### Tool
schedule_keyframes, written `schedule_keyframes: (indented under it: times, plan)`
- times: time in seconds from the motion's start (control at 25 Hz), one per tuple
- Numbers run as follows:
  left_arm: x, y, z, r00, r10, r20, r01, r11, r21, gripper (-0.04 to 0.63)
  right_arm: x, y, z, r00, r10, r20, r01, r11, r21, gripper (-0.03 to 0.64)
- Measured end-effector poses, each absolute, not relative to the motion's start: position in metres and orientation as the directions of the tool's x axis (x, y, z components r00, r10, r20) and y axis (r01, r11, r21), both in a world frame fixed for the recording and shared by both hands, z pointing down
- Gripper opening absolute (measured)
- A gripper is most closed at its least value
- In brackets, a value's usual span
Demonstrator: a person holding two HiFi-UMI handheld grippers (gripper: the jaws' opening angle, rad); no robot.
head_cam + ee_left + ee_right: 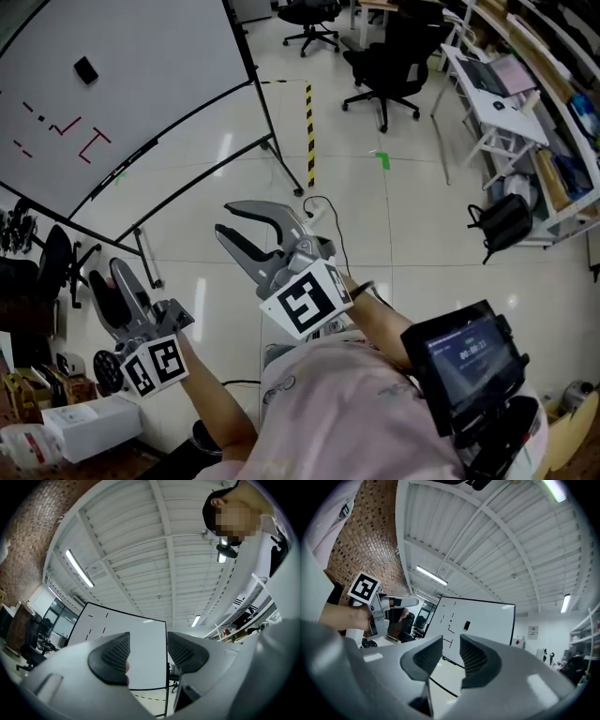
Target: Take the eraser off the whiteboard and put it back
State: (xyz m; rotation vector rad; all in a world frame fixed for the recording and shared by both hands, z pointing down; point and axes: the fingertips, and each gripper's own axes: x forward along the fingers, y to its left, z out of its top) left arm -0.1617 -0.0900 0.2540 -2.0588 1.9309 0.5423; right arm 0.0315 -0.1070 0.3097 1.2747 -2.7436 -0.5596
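Eraser (85, 69) sits high on the whiteboard (159, 84), well apart from both grippers. Left gripper (106, 277) and right gripper (225, 218) are empty, jaws parted, the right's gap narrower.

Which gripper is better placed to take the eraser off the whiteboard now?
Probably the right gripper: its open, empty jaws point at the whiteboard, with the eraser just above their gap. The left gripper is open too, but its view shows the whiteboard without the eraser.
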Motion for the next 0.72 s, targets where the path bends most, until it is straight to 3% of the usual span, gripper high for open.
schedule_keyframes:
  times: [0.36,0.48,0.72]
  plan:
    - [-0.248,-0.05,0.276,0.139,-0.928,-0.346,-0.99,-0.144,-0.012,0.241,-0.042,-0.082,0.362,-0.649,-0.761,-0.01,-0.731,0.62,0.285,0.134]
    - [-0.268,-0.05,0.292,0.222,-0.921,-0.32,-0.973,-0.233,-0.005,0.241,-0.082,-0.083,0.379,-0.619,-0.785,0.03,-0.749,0.601,0.278,0.213]
    - [-0.281,-0.048,0.31,0.328,-0.901,-0.284,-0.936,-0.35,0.028,0.241,-0.124,-0.068,0.388,-0.588,-0.806,0.067,-0.765,0.581,0.278,0.247]
